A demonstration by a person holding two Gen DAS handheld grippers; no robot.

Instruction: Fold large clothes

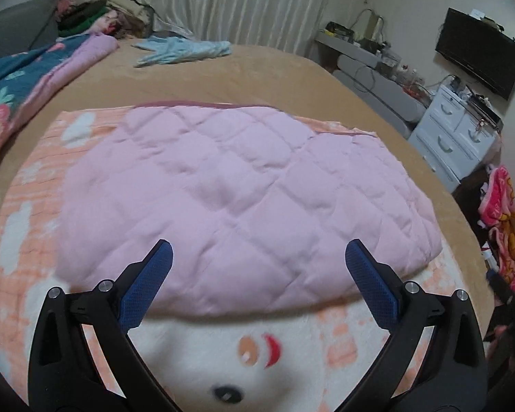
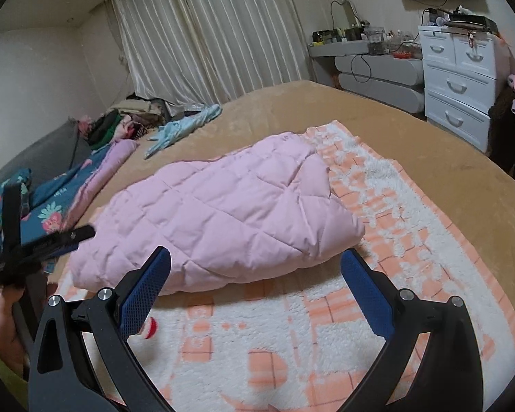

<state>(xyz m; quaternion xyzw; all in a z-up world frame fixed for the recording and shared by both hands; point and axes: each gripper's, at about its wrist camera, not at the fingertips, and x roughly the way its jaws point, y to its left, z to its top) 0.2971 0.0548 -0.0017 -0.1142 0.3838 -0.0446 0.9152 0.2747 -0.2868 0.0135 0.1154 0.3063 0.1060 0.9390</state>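
Note:
A pink quilted jacket [image 1: 230, 199] lies folded into a wide bundle on an orange-and-white fleece blanket [image 1: 27, 213] spread on the bed. My left gripper [image 1: 259, 254] is open and empty, held just above the jacket's near edge. In the right wrist view the jacket [image 2: 223, 216] lies ahead, and my right gripper [image 2: 255, 261] is open and empty over its near edge. The left gripper [image 2: 44, 240] shows blurred at the far left of that view, over the jacket's left end.
The bed has a tan cover [image 1: 243, 79]. A light blue garment [image 1: 185, 51] lies at its far side, a floral quilt [image 1: 20, 82] and a clothes pile [image 1: 99, 13] at the left. White drawers [image 2: 460, 82] and a grey dresser [image 2: 377, 68] stand to the right.

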